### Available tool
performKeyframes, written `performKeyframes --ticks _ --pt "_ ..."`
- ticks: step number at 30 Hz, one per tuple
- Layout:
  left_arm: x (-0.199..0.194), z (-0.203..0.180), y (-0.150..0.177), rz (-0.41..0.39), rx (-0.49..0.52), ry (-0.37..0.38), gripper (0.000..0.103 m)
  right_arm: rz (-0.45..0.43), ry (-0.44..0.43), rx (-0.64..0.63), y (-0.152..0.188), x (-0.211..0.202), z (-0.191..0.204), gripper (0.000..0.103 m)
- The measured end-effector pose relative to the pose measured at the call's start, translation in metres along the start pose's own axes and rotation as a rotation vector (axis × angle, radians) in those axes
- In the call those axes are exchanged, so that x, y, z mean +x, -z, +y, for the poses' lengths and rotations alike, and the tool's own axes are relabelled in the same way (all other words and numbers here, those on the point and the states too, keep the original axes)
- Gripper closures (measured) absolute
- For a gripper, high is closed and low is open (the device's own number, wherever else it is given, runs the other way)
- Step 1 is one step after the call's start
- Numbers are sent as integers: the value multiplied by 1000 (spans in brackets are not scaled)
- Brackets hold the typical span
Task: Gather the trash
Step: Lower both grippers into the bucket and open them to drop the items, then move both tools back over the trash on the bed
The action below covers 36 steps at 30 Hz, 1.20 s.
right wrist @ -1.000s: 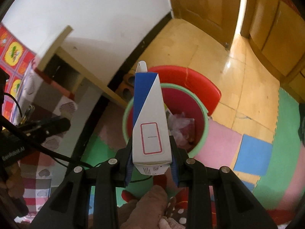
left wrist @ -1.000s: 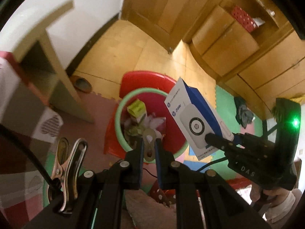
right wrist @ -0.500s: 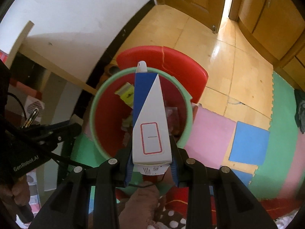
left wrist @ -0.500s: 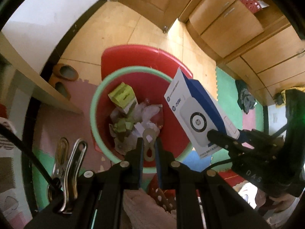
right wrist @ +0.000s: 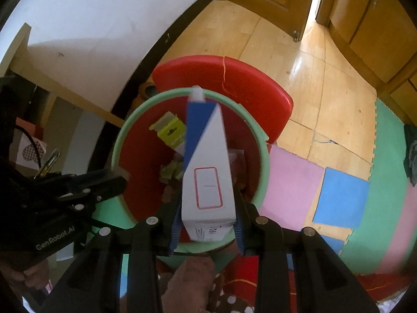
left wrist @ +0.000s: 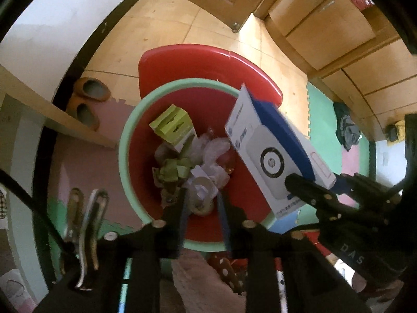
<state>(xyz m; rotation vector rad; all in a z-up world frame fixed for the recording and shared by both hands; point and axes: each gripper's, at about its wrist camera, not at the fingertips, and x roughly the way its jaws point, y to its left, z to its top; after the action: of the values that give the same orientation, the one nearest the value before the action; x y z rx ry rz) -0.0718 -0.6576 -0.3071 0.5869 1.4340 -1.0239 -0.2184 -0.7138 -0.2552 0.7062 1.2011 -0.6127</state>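
Right claw (right wrist: 208,224) grips the blue-white box (right wrist: 207,174) over the bin (right wrist: 263,156); left claw (left wrist: 200,200) spread apart

Much of the bin (right wrist: 256,140) contents is hidden by the blue-and-white box (right wrist: 208,180); the small item (left wrist: 202,195) between the left gripper (left wrist: 202,203) fingers is blurred beyond telling.

Landmark: red bin (right wrist: 135,161) with a pale green rim, seen from above.
Right gripper (right wrist: 207,230): fingers clamped on the lower end of a white and blue box (right wrist: 207,180).
Box: long, held above the bin's mouth, far end reaching the bin's far rim.
Left gripper (right wrist: 114,182): black, at the bin's left rim; jaw state unclear.
Bin contents: a yellow-green carton (right wrist: 170,133) and crumpled scraps.
Beyond the bin: red lid (right wrist: 247,83) on wooden floor.
Right of the bin: pink, blue and green foam mats (right wrist: 341,198).
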Motion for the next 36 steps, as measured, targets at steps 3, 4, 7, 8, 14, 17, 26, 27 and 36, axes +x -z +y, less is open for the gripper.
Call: performKeyframes --ticks 3,4,7,8,14,17,26,27,36 --pt "-2 3 -2 1 -10 -2 66 7 -1 6 0 1 1 69" --pt "-4 3 -2 1 -12 -1 64 7 5 1 0 1 2 68" --pt "-8 3 -3 -5 -17 -8 62 2 19 -17 -1 -1 5 68" --pt "-9 3 -3 -8 -17 -10 62 -1 18 -21 -1 -3 6 68" --pt "-15 0 -1 -6 -15 -10 62 -17 19 -24 -1 -10 7 68" --pt "-21 -2 1 -19 -14 -12 62 -19 18 -21 -2 -11 7 68" --pt "-48 -3 6 -66 -25 -6 62 -41 26 -18 7 -25 11 68" --pt "-51 -3 7 -72 -28 -4 62 -44 27 -17 8 -27 11 68" --pt "-87 4 14 -123 -57 -27 62 -81 35 -32 15 -54 23 68"
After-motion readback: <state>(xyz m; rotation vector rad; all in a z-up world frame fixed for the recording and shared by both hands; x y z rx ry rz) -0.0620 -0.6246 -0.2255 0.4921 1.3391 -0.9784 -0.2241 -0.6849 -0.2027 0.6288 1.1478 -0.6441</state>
